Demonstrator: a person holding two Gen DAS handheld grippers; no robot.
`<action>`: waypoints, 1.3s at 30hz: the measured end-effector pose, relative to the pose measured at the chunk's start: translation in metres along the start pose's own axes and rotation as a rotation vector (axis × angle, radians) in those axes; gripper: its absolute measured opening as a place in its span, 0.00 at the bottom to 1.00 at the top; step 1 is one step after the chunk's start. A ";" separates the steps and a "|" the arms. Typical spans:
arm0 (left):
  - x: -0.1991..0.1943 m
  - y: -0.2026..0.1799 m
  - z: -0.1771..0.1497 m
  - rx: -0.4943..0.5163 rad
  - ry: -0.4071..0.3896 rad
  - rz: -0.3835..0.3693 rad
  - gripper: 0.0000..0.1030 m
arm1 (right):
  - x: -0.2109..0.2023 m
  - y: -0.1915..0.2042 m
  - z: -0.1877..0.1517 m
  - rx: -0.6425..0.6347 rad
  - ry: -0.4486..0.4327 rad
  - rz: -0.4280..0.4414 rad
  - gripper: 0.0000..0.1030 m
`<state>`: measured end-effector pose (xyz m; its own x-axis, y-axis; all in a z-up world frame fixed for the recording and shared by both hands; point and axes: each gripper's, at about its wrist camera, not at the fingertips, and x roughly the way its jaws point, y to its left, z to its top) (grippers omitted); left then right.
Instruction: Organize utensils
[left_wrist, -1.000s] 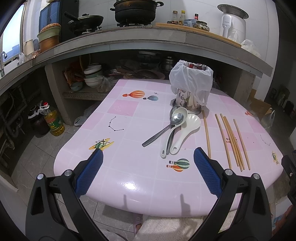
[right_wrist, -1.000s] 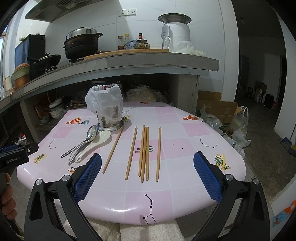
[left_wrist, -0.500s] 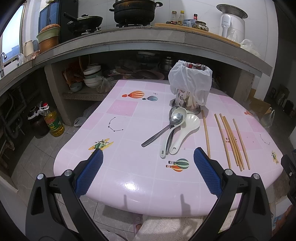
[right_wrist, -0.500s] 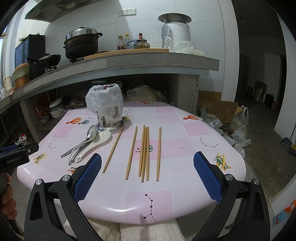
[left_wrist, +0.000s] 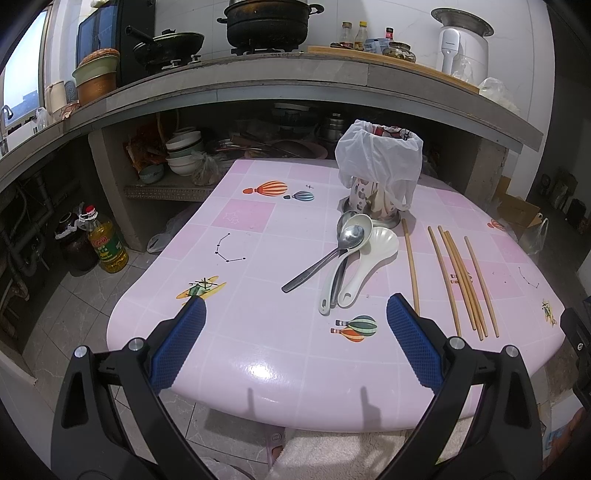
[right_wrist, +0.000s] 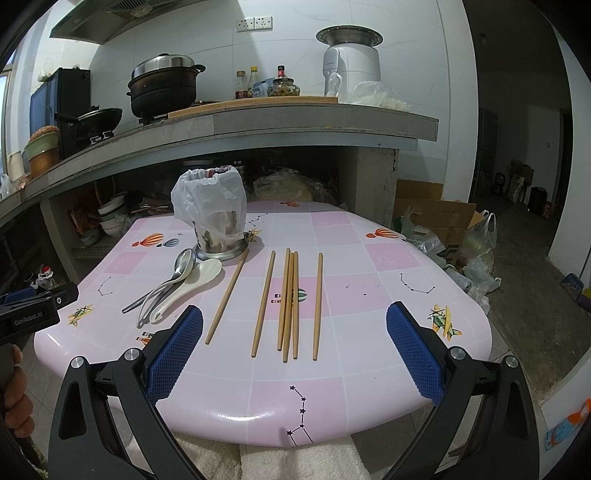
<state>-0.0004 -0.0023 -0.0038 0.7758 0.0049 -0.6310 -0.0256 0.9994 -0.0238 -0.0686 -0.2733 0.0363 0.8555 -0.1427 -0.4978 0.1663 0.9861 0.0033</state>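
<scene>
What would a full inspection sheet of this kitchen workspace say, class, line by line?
Surface: pink table, patterned, glossy.
Job's things: six chopsticks lying loose; spoons piled beside the bag-lined holder.
Clutter: nothing seen on the table.
Grippers: left gripper and right gripper both open, empty, at the near edge.
Cables: nothing seen.
Surroundings: counter with black pot; oil bottle on floor.
</scene>
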 end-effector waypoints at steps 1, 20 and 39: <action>0.000 -0.002 0.000 0.002 -0.003 0.002 0.92 | 0.000 0.000 0.000 0.000 -0.001 0.000 0.94; -0.019 -0.012 0.003 0.016 -0.108 -0.004 0.92 | 0.001 0.002 -0.001 0.000 -0.002 0.000 0.94; -0.016 -0.009 0.001 0.022 -0.090 -0.005 0.92 | 0.001 0.002 -0.002 0.000 -0.001 0.000 0.94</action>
<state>-0.0123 -0.0115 0.0074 0.8296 0.0015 -0.5584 -0.0084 0.9999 -0.0097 -0.0680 -0.2710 0.0343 0.8560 -0.1423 -0.4969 0.1662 0.9861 0.0039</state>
